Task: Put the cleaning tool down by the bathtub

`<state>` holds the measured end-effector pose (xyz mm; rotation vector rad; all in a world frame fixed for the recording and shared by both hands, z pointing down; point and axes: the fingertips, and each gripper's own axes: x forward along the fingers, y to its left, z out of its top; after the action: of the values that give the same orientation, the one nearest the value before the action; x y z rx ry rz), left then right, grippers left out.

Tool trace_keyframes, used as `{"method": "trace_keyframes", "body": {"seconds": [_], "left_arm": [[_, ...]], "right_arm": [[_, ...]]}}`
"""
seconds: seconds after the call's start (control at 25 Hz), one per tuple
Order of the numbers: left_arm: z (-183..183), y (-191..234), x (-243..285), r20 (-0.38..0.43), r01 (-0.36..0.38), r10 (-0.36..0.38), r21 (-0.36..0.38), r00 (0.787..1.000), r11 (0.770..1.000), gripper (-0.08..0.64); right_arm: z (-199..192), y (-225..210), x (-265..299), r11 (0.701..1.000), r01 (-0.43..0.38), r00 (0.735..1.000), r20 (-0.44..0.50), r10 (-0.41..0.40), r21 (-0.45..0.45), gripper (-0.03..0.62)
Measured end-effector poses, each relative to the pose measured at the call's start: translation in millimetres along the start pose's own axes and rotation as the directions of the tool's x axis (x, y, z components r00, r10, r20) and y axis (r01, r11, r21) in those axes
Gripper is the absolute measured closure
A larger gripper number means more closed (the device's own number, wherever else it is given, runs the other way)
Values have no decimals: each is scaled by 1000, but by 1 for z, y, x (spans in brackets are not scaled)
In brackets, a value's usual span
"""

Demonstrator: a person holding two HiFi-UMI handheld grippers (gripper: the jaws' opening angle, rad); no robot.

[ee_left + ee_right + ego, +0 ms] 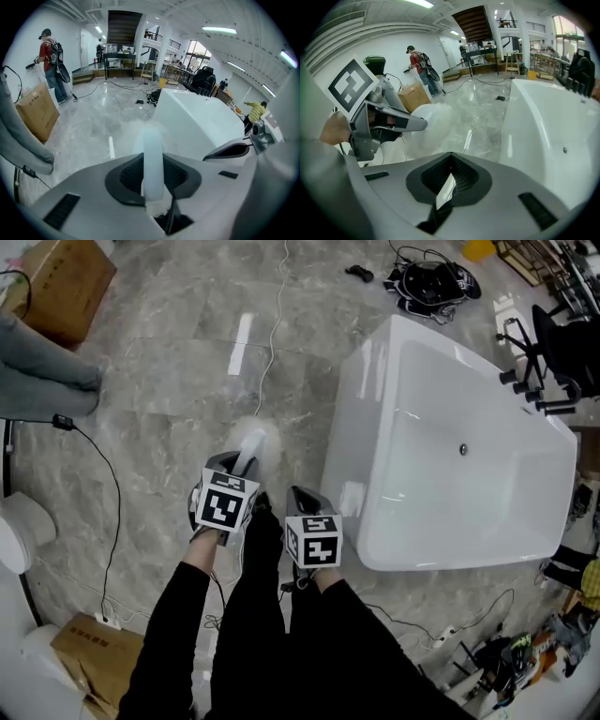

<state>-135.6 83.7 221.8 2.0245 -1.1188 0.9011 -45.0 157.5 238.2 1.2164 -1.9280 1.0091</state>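
Note:
The cleaning tool is a pale translucent handle [152,154] with a fluffy white head [255,441]. My left gripper [236,465] is shut on the handle, which stands upright between the jaws in the left gripper view. The head hangs over the marble floor, left of the white bathtub [450,446]. In the right gripper view the fluffy head [429,124] shows just past the left gripper [389,123]. My right gripper [306,500] is beside the left one, near the tub's near corner. It is shut, with nothing between its jaws [445,187].
A black faucet [534,381] stands at the tub's far side. A white cable [272,324] runs across the floor. Cardboard boxes sit at the far left [66,287] and near left [94,652]. A person in red [49,61] stands far off.

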Motion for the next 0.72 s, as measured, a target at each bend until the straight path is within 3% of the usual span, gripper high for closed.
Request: {"method": "trace_keyframes", "body": {"seconds": [0.36,0.72], "left_arm": [[23,27,50,7,47,-47,46,999,998,466],[23,49,130,-27,27,-25,80,999,996,466]], "right_arm": [[31,-32,28,989,118,992,23,-121,87,592],[18,-84,88,971,165,985,13,-170,174,592]]}}
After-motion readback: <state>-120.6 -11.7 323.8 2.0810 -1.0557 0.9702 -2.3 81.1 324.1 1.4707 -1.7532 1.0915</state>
